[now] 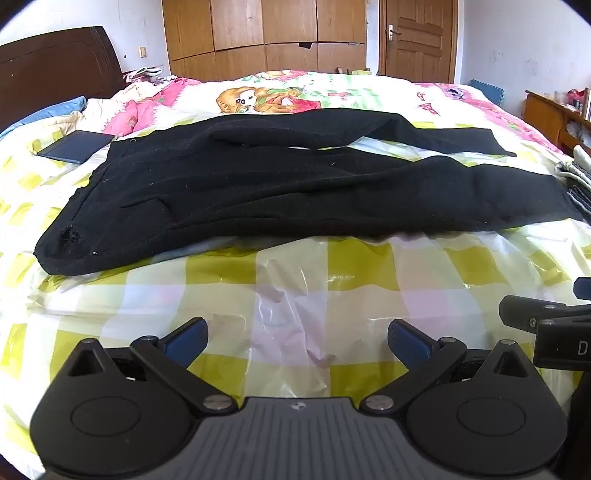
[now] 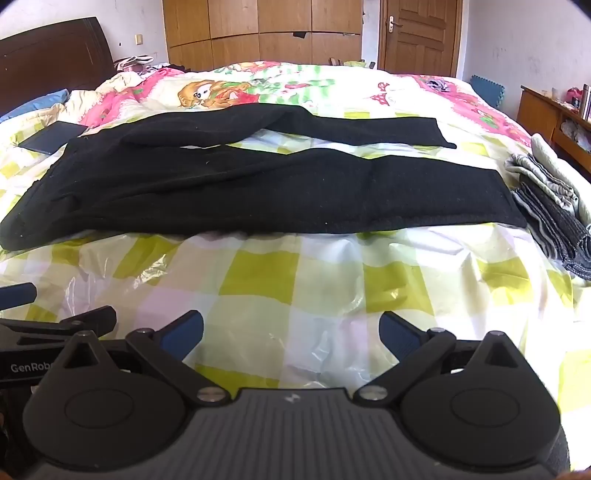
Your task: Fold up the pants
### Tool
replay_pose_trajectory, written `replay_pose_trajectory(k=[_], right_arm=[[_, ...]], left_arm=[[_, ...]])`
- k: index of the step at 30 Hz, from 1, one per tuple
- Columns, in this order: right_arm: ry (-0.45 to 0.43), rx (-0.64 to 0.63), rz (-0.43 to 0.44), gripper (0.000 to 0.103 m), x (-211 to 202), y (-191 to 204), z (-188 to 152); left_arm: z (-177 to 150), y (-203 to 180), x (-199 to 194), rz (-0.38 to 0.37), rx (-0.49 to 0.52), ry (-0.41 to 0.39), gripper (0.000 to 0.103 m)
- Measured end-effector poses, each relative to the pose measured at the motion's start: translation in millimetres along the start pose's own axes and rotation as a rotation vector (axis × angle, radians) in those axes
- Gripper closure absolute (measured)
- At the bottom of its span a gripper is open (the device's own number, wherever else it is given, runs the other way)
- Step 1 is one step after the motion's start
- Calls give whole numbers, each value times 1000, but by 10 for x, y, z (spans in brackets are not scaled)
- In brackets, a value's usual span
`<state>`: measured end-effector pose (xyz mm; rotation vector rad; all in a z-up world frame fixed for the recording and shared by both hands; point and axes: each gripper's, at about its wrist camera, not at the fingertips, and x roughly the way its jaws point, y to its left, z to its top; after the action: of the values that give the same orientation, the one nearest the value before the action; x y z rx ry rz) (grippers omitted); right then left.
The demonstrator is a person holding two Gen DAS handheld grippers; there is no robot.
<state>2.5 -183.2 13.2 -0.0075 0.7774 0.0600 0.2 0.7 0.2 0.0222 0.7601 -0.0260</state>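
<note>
While both tongs hang wide over the bed, we note the scene so:

Pants: we see the black pants (image 1: 295, 184) spread flat across the bed (image 1: 332, 288), waist to the left, the two legs running right. The near leg lies straight; the far leg angles away, with a strip of cover showing between them. Unfolded as they lie.

Bed: we find it under a yellow-and-white check cover, with a clear plastic sheet (image 1: 295, 314) crinkled over the near part. A pink cartoon quilt (image 1: 258, 98) lies beyond the pants.

Left tongs: our left tongs (image 1: 297, 341) stand spread as wide as they go, blue pads apart, nothing between them, above the plastic and short of the pants' near edge.

Right tongs: our right tongs (image 2: 291, 336) are likewise gaping and empty, just beside the left ones, short of the near leg.

Tablet: we spot a dark flat tablet (image 1: 75, 146) on the bed, just left of the waist.

Clothes: we see a folded grey stack (image 2: 550, 206) just right of the leg ends.

Room: we see a wooden wardrobe (image 1: 258, 33) and a door (image 1: 419, 37) behind the bed.
</note>
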Motion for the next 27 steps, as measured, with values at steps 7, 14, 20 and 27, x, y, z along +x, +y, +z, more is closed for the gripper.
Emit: replay_pose_trajectory(k=[7, 14, 20, 27], right_arm=[[4, 2, -9, 3, 58, 2, -25], [9, -9, -12, 3, 18, 25, -15], [15, -16, -15, 3, 33, 30, -19], [13, -28, -14, 3, 25, 56, -23]], left_arm=[[-11, 43, -33, -12, 0, 3, 0], [-16, 32, 42, -8, -9, 29, 0], [-12, 41, 37, -13, -6, 29, 0], [-15, 30, 25, -15, -3, 27, 0]])
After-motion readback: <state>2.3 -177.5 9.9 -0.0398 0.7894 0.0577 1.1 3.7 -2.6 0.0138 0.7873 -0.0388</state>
